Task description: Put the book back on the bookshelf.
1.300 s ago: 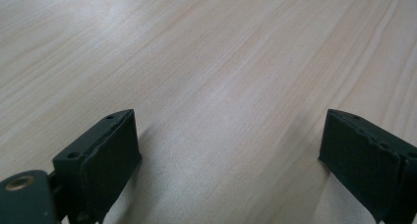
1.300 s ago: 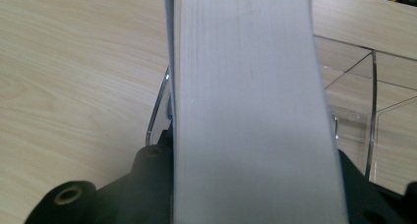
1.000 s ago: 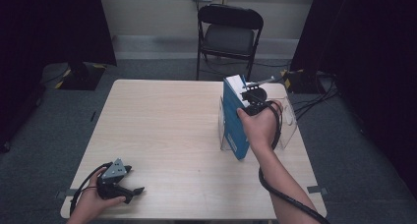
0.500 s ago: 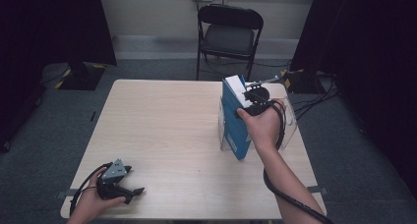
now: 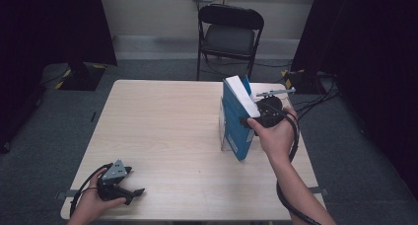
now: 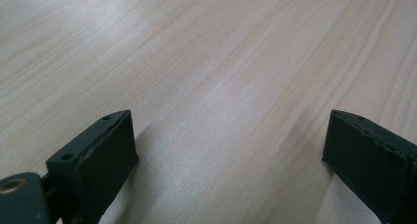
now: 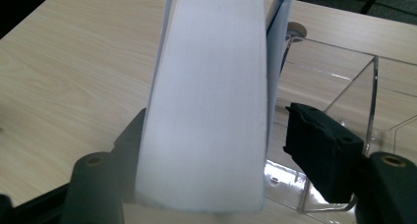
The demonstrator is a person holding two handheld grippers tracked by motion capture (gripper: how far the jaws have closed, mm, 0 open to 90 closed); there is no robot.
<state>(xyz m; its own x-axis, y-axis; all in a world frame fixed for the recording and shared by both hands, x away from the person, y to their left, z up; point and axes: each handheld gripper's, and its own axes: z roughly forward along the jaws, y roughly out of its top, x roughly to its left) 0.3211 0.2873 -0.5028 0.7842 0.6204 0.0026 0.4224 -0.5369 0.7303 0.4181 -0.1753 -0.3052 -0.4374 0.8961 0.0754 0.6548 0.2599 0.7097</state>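
One book stood tilted in a clear stand near the table's right edge, the right gripper at its spine. Left gripper gaped, empty. Right gripper view: jaws had just been opening, right pad off the pages. Stiff, weighty, probably; take it across the covers.

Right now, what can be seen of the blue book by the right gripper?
The blue book has a glossy blue cover and a thick white page block. It stands upright, slightly tilted, in a clear acrylic holder at the table's right side. The right gripper straddles it; its jaws have just been opening, the near pad clear of the pages.
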